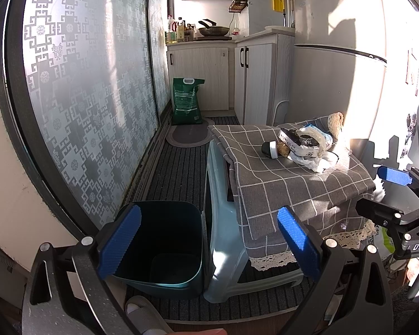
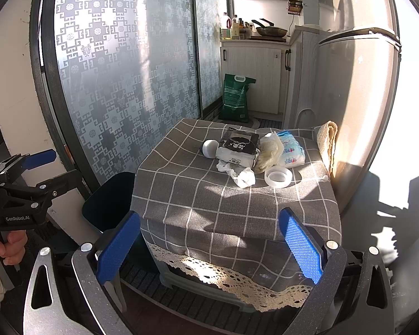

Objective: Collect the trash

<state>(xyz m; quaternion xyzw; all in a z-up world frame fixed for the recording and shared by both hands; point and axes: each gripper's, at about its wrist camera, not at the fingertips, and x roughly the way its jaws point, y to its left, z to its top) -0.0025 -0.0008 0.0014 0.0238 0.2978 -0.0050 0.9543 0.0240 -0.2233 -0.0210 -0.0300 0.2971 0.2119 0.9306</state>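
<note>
A dark green trash bin (image 1: 164, 245) stands empty on the floor left of a stool covered by a grey checked cloth (image 2: 231, 203); it also shows in the right wrist view (image 2: 109, 201). On the cloth lie a black-and-white tissue pack (image 2: 237, 146), a crumpled white tissue (image 2: 241, 176), a blue-and-white wrapper (image 2: 290, 150), a clear plastic bag (image 2: 269, 152), a white tape roll (image 2: 278, 176) and a small dark bottle with a white cap (image 2: 209, 148). My left gripper (image 1: 209, 240) is open and empty above the bin and stool edge. My right gripper (image 2: 209, 248) is open and empty before the cloth's front edge.
A patterned sliding glass door (image 1: 83, 97) runs along the left. A green sack (image 1: 185, 102) leans by the white cabinets (image 1: 254, 78) at the back. A fridge (image 2: 357, 97) stands right of the stool. A slippered foot (image 1: 142, 315) is near the bin.
</note>
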